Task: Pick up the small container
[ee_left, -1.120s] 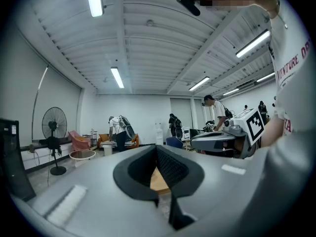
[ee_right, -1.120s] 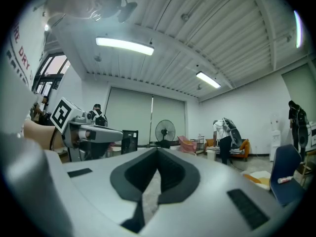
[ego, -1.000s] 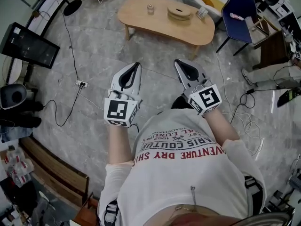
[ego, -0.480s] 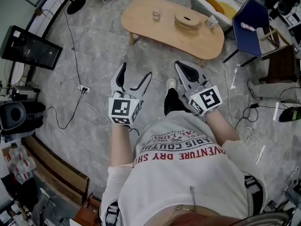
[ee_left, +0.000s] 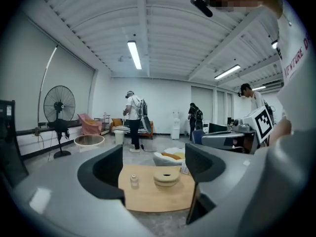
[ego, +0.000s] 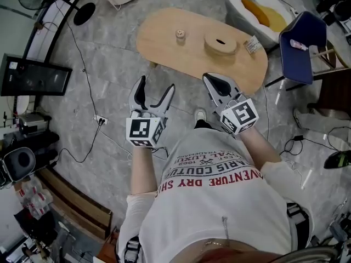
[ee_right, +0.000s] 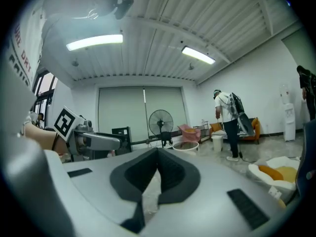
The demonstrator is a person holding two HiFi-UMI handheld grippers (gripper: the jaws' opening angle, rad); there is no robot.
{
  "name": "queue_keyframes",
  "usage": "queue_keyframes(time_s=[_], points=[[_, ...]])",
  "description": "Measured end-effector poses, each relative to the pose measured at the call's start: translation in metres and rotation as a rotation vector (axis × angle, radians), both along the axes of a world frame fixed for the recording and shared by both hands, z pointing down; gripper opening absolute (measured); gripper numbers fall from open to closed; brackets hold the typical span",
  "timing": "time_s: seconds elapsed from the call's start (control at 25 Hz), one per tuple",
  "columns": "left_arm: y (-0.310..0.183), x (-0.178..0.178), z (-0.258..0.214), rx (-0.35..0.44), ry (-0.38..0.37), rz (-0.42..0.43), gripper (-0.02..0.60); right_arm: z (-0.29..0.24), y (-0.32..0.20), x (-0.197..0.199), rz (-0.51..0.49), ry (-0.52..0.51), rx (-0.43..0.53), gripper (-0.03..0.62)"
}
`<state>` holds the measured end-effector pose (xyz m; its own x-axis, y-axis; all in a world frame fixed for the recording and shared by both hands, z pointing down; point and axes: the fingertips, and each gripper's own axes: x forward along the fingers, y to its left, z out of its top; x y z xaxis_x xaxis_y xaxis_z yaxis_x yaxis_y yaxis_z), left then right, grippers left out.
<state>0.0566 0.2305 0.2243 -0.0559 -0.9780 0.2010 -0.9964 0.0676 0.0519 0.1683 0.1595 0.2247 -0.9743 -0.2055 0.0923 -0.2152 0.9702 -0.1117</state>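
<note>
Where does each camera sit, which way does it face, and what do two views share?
Head view: on the person's head, steeply down at floor and table; shows shirt, forearms, open left gripper, shut right gripper.
Left gripper view: on the left gripper, level toward the table, small container far beyond its parted jaws; right gripper at right.
Right gripper view: on the right gripper, toward a fan; jaws together, left gripper at left.
Shared: head and left gripper views show table and small container.
</note>
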Motion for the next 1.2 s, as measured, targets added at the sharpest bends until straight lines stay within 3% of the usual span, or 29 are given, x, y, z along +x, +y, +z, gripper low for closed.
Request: queue_keyframes(time_s=[0.12, 0.28, 0.52, 0.72, 0.88, 1.2], points=[[-0.038, -0.020, 0.013, -0.038, -0.010, -0.023, 0.388, 0.012, -0.038, -0.018, -0.015, 0.018, -0.023, -0.003], [-0.075, -0.036, 0.039, -0.092, -0.023, 0.007, 0.388, 0.027, -0.073, -0.041, -0.024, 0.032, -0.034, -0.005], [-0.133, -0.071, 0.079, -0.071, 0.036, 0.099, 0.388, 0.060, -0.115, -0.082, 0.016, 0.082, -0.091, -0.003], [-0.192, -0.114, 0.132, -0.089, 0.021, 0.187, 0.388, 0.093, -0.159, -0.125, 0.103, 0.127, -0.105, -0.003], [-0.234, -0.136, 0.187, -0.152, -0.031, 0.287, 0.388, 0.127, -0.193, -0.149, 0.241, 0.146, -0.170, -0.003], [-0.293, -0.165, 0.285, -0.253, 0.048, 0.458, 0.388, 0.207, -0.248, -0.189, 0.411, 0.209, -0.206, -0.005]])
